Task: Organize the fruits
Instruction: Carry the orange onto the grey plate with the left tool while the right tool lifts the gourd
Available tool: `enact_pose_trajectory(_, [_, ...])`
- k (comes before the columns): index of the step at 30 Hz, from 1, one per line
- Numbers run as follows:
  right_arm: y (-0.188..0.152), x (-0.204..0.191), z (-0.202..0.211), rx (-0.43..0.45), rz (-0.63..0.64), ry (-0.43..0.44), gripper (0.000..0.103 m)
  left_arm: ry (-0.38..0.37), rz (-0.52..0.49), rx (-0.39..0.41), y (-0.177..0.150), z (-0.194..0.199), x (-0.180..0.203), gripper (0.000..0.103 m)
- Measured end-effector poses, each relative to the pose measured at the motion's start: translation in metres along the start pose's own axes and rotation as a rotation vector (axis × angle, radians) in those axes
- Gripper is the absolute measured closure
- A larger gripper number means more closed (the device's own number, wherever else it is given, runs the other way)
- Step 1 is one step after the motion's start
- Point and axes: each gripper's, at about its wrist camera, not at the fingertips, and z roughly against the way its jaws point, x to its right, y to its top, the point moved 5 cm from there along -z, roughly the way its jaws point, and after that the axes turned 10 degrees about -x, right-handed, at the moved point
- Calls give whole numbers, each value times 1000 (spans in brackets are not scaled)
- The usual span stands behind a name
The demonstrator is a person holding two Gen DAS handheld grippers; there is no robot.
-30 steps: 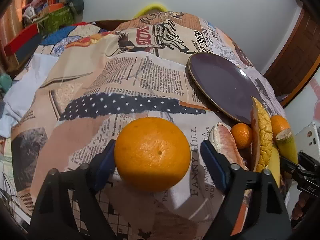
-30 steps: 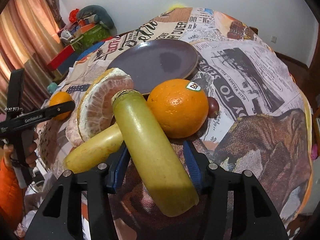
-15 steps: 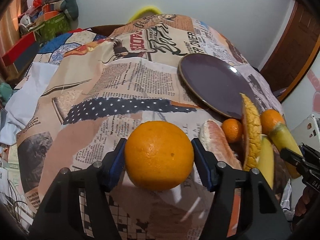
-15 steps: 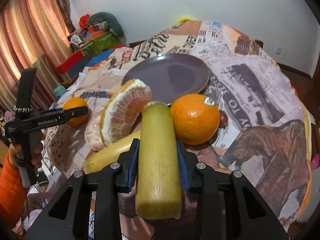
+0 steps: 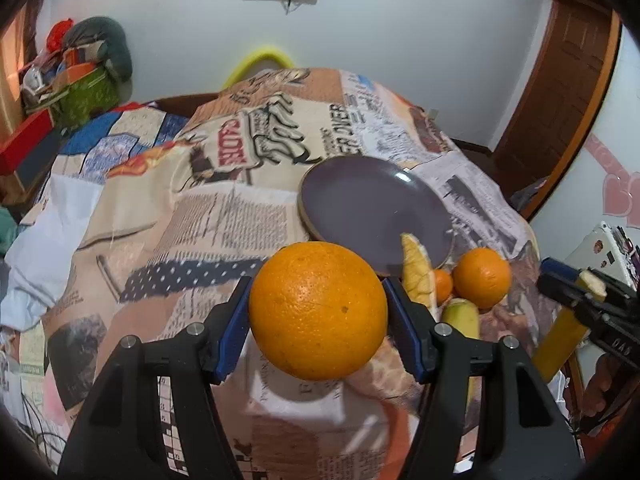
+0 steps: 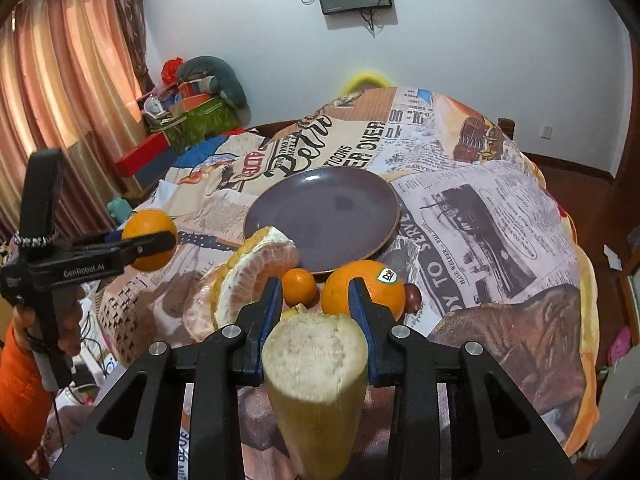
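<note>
My left gripper (image 5: 317,290) is shut on a large orange (image 5: 318,310), held clear above the cloth; the right wrist view shows that orange (image 6: 149,236) at the left. My right gripper (image 6: 314,286) is shut on a yellow-green stalk (image 6: 316,360), whose fibrous cut end faces the camera. The same stalk (image 5: 560,340) shows at the right edge of the left wrist view. On the table lie a peeled pomelo half (image 6: 256,272), a small tangerine (image 6: 298,286), a stickered orange (image 6: 372,292), a dark red fruit (image 6: 413,295) and a second stalk (image 5: 460,314). Behind them is a purple plate (image 6: 320,216) with nothing on it.
A newspaper-print cloth (image 6: 480,220) covers the round table and falls away at its edges. Boxes and bags (image 6: 192,116) are stacked at the back left by a curtain. A wooden door (image 5: 560,100) stands at the right. A hand in an orange sleeve (image 6: 24,360) holds the left gripper.
Both grippers closed on their fruit and rose from the table. The orange came off the cloth. The stalk left the pile and tipped, so its cut end now faces the camera.
</note>
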Motion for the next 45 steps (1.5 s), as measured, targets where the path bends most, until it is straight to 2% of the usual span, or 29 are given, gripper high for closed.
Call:
enact_pose_trajectory(6, [1, 0, 4, 9, 4, 5, 72, -21, -28, 27, 9, 7, 15, 40])
enact_pose_trajectory(21, [62, 4, 25, 145, 67, -50, 72, -35, -61, 100, 53, 14, 29, 40])
enact_pose_trajectory(27, [80, 10, 21, 167, 82, -72, 72, -39, -76, 119, 76, 10, 32, 40])
enact_pose_trajectory(37, [106, 23, -7, 131, 90, -62, 72, -49, -94, 101, 106, -19, 31, 40])
enact_pose_trajectory(45, [113, 33, -46, 43, 101, -39, 72, -73, -95, 5, 108, -67, 27, 40])
